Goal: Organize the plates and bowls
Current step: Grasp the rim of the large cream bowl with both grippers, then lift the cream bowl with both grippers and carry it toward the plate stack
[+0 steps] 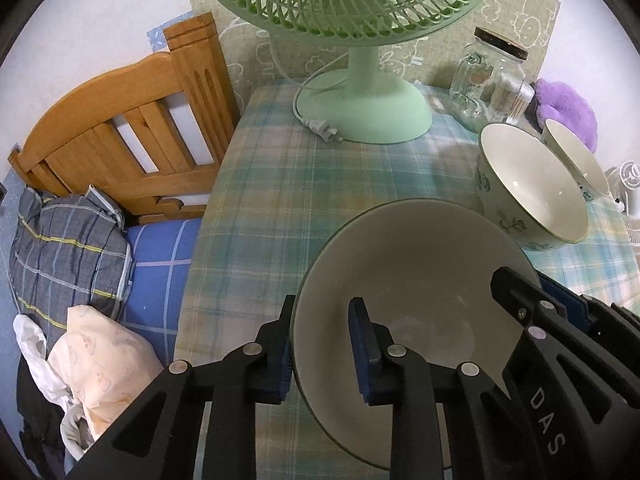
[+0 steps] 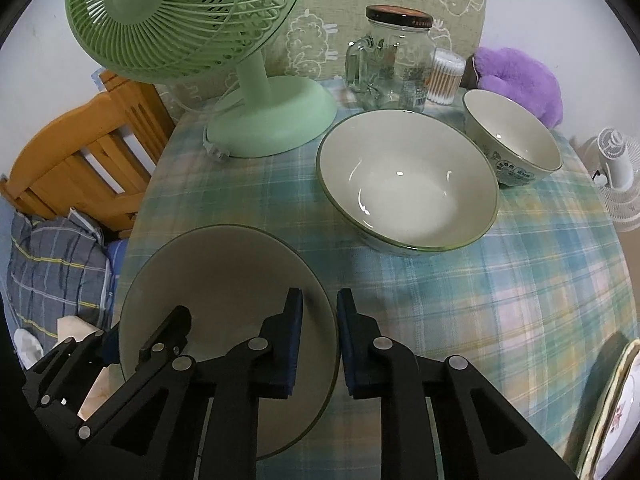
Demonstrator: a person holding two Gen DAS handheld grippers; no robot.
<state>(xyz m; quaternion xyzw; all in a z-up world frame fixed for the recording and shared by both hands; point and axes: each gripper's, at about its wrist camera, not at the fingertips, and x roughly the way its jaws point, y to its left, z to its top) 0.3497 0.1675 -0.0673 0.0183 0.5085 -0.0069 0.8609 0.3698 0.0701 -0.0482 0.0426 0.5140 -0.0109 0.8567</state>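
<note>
Nearest my cameras, both grippers pinch one wide grey-green bowl (image 1: 416, 276) at the table's near edge: my left gripper (image 1: 320, 350) clamps its left rim, one pad inside and one outside, and my right gripper (image 2: 318, 344) clamps the opposite rim the same way. Behind it on the plaid tablecloth (image 2: 480, 280) I see the green fan (image 2: 184, 20), a large white bowl (image 2: 408, 180), then a small patterned bowl (image 2: 516, 140).

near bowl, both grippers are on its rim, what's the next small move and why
Probably lift the near bowl straight up, level. The left gripper and right gripper each clamp an opposite rim, and the large bowl stands open behind it, a likely place to nest it.
</note>
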